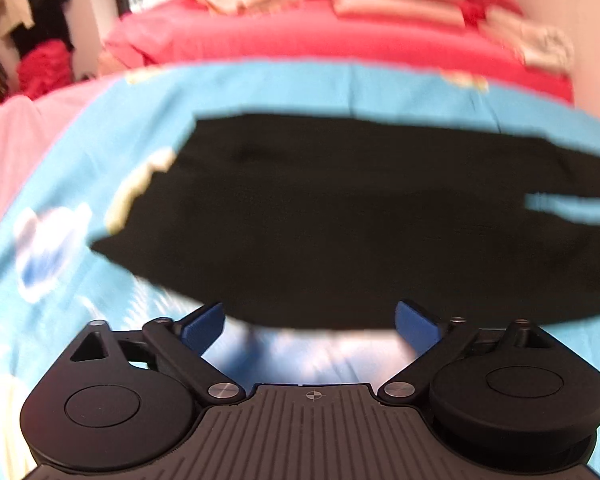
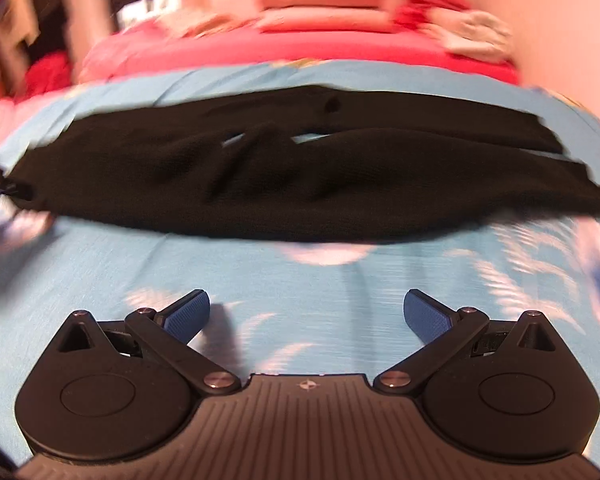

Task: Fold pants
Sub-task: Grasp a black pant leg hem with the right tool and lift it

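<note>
Black pants (image 1: pixel 340 216) lie spread sideways on a light-blue patterned sheet (image 1: pixel 80 160). In the left wrist view my left gripper (image 1: pixel 310 322) stands open just short of the pants' near edge, blue pads (image 1: pixel 204 322) apart, nothing between them. In the right wrist view the same pants (image 2: pixel 300 172) stretch across the middle, the two legs parted by a thin gap of sheet. My right gripper (image 2: pixel 306 312) is open over bare blue sheet (image 2: pixel 300 280), a short way from the near hem. Both views are blurred by motion.
A red bedcover (image 1: pixel 300 40) with pink rolled pillows (image 1: pixel 396 0) and pale folded cloth (image 2: pixel 476 32) lies beyond the sheet. Hanging clothes and a red heap (image 1: pixel 44 68) stand at the far left. A dark object (image 2: pixel 4 184) pokes in at the left edge of the right wrist view.
</note>
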Action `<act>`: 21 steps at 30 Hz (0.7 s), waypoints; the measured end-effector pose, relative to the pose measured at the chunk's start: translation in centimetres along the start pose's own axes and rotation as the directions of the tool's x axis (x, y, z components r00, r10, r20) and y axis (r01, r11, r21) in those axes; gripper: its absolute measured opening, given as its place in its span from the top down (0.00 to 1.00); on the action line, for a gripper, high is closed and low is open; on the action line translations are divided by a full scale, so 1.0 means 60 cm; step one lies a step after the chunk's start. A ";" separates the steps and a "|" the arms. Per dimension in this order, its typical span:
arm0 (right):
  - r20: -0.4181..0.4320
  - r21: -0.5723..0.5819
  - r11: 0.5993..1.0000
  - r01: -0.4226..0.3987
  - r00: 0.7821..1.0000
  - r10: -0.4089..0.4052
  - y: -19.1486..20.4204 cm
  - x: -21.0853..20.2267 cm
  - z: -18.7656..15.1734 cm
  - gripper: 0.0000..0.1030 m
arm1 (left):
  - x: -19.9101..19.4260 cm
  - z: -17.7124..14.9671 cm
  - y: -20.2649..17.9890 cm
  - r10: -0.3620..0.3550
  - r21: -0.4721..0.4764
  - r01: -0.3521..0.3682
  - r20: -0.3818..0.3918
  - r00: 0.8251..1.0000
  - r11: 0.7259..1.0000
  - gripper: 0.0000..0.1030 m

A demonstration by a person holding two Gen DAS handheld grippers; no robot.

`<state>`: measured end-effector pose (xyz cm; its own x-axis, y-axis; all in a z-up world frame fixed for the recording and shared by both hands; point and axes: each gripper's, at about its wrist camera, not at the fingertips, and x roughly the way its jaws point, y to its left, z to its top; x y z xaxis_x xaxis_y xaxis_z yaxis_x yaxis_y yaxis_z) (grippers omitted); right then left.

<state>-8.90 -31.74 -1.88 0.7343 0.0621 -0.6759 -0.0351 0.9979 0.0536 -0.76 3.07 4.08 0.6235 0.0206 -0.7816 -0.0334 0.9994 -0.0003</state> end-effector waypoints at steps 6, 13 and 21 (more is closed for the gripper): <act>0.110 0.457 0.888 0.041 0.989 -0.103 -0.224 -0.016 0.044 0.01 | 0.065 0.038 0.066 0.040 -0.117 -0.039 0.010 0.999 0.992 0.00; 0.112 0.669 0.739 0.075 0.973 -0.200 -0.360 0.061 0.099 0.22 | 0.112 0.004 0.068 0.099 -0.089 -0.100 -0.018 0.995 0.991 0.00; 0.170 0.605 0.782 0.150 0.935 -0.311 -0.375 0.035 0.096 0.92 | 0.120 0.012 0.065 0.101 -0.087 -0.103 -0.028 0.995 0.991 0.00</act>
<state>-2.70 -54.14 -0.27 0.8127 -0.2553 -0.5238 0.4933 0.7799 0.3853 4.14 7.12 -1.12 0.5950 0.1206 -0.7946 -0.1656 0.9859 0.0257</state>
